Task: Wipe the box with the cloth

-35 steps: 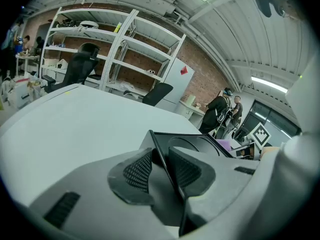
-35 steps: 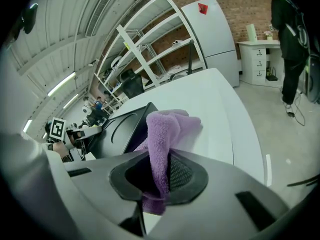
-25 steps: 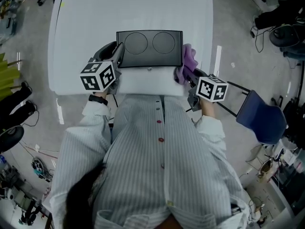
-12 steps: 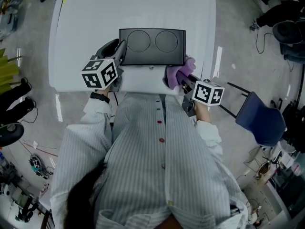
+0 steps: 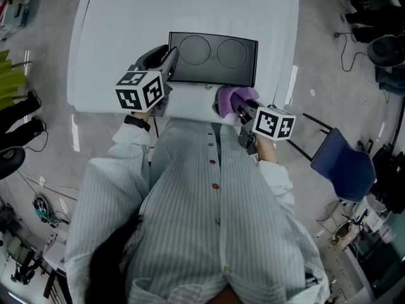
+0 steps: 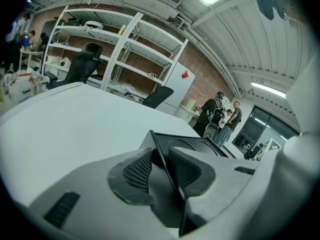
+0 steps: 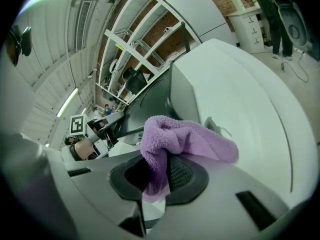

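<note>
Standing close to a white table, in a striped shirt. Holding the box with the left gripper: jaws closed on the thin black rim at the left near corner, with one ribbed pad on each side of it. Placed near the front edge of the table, with pale sides and a black top, with two round hollows side by side in that top. Gripping a purple cloth in the right gripper: jaws pinched on a fold, the rest bunched over the fingertips. Held at the near pale side of the box, toward the right corner and below the black top; touching or just apart, not possible to tell. On the floor to the right, a blue chair. Beyond the table, metal shelves.
</note>
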